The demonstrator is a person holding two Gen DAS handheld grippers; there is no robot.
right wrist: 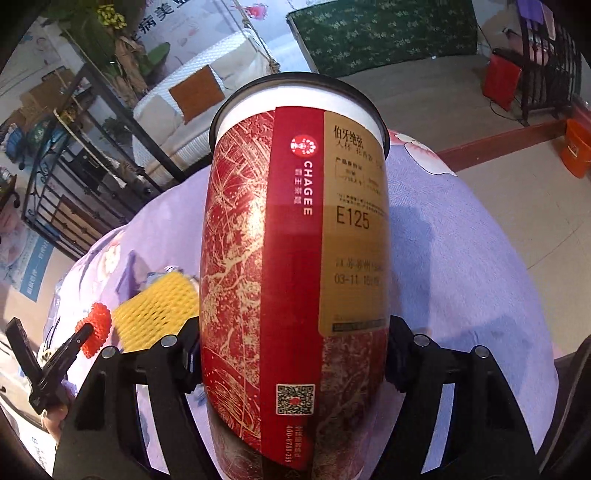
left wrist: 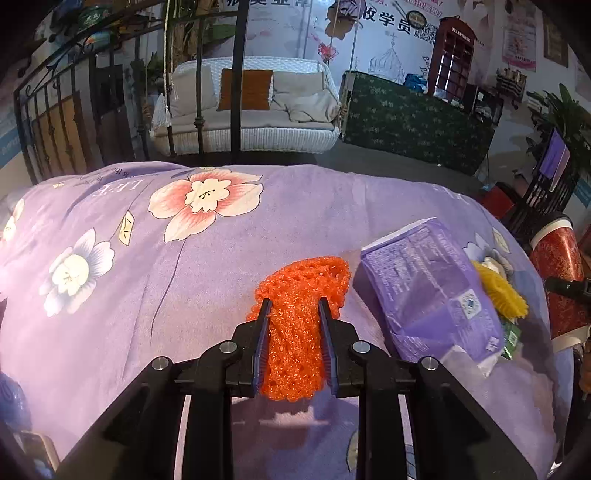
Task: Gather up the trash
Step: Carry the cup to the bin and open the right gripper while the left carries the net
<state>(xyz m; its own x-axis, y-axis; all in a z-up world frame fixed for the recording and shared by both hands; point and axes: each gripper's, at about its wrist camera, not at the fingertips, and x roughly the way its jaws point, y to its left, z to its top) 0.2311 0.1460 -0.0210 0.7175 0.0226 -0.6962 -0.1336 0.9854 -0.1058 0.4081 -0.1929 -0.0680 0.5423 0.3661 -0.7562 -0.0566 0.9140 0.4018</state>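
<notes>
The left gripper point(left wrist: 295, 308) pinches the orange net point(left wrist: 301, 295) over the purple bedcover point(left wrist: 129, 295). The right gripper point(right wrist: 293, 343) clasps the red cup point(right wrist: 295, 258), whose bottom is cut off. Only the left view shows the purple pack point(left wrist: 424, 288).

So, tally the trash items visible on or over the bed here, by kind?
Foam fruit nets: 2, orange foam net in the left gripper, yellow foam net
Paper cups: 1, red cup in the right gripper
Purple tissue pack: 1
Total: 4

It looks like a furnished showroom or studio. Beyond the fingers lies a bed point(left wrist: 258, 229) under a purple floral cover, with a white wicker swing sofa point(left wrist: 251, 110) behind. Printed posters point(left wrist: 388, 33) cover the far wall.
</notes>
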